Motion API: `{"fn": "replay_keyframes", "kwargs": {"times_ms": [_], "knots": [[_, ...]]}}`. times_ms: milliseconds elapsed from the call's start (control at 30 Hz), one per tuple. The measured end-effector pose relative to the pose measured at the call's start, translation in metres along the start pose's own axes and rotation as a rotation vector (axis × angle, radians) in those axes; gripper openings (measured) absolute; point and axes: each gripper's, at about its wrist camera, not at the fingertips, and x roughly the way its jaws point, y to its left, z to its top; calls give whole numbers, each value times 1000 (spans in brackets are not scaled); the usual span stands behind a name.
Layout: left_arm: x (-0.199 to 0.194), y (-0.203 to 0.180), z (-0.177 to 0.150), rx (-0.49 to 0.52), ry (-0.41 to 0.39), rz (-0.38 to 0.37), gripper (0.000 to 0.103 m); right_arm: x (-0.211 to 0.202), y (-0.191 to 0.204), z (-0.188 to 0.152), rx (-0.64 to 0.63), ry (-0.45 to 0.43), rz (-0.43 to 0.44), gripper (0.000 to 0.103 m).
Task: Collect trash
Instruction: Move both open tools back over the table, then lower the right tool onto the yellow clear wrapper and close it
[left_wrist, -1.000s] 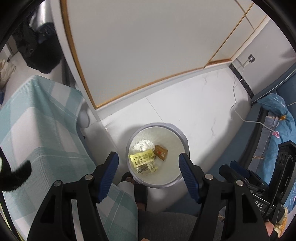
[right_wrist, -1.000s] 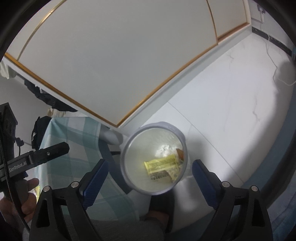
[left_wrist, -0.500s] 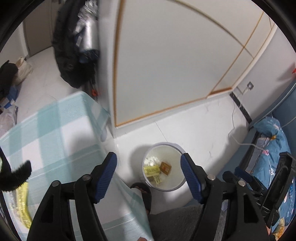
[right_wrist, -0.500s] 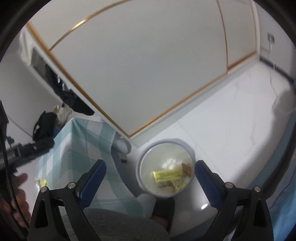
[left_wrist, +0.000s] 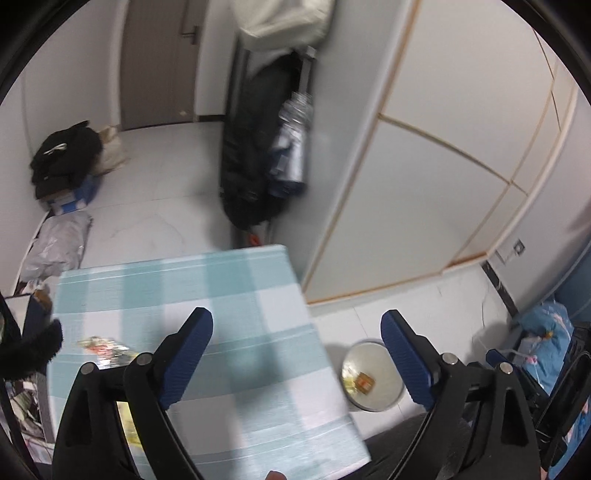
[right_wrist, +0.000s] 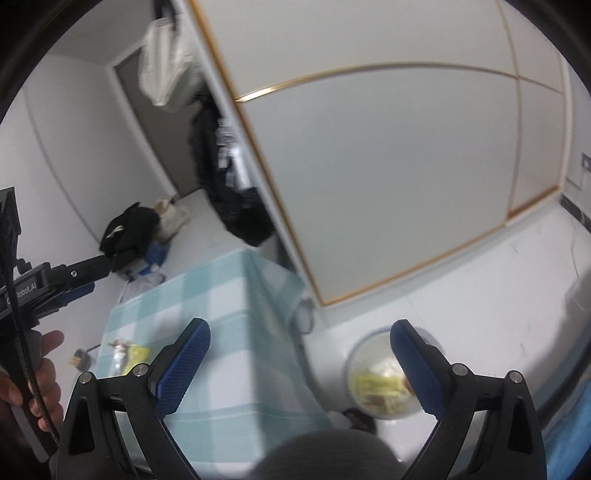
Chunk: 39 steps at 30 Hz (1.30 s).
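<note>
Right wrist: right hand-held gripper (right_wrist: 300, 349) wide, empty | bin (right_wrist: 373, 345) contents blurred — left hand-held gripper (left_wrist: 297, 341) opening, empty

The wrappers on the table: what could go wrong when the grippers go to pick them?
1. The wrappers lie near the left edge of the checked table; a push might slide them off, away from the trash bin.
2. The left gripper, its jaws opening and empty, and the open right gripper are close together and could collide over the wrappers.
</note>
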Motion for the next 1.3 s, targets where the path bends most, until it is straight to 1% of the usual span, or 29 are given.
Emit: {"fn": "replay_keyframes", "kwargs": {"times_ms": [200,267,333,400,467,600,667,800,933,1000,1067,1133,1300], "knots": [[-32,60,-5,-85,-71,42,91,6,65,-1,-85,-22,77,99],[-41,78,-9,-112,-94,53,91,12,81,-3,-105,-11,103,99],[-48,98,-12,-111,-107,78,91,20,98,-4,-119,8,135,99],[-53,120,-14,-119,-127,113,91,29,114,-7,-128,34,158,99],[-58,142,-17,-149,-145,146,91,39,132,-11,-149,52,175,99],[-59,184,-25,-212,-162,234,91,60,168,-23,-200,101,171,99],[-57,197,-29,-237,-175,245,91,68,180,-30,-204,127,175,99],[-50,219,-40,-275,-182,253,91,91,204,-41,-218,184,180,99],[-42,242,-51,-325,-162,254,91,119,227,-55,-224,256,158,99],[-40,256,-56,-356,-144,249,91,135,236,-63,-215,302,136,99],[-40,268,-58,-394,-126,244,91,156,247,-75,-193,384,117,99],[-43,279,-60,-423,-126,240,91,171,257,-86,-184,421,111,98],[-46,296,-64,-465,-117,236,91,193,286,-100,-227,432,73,99]]}}
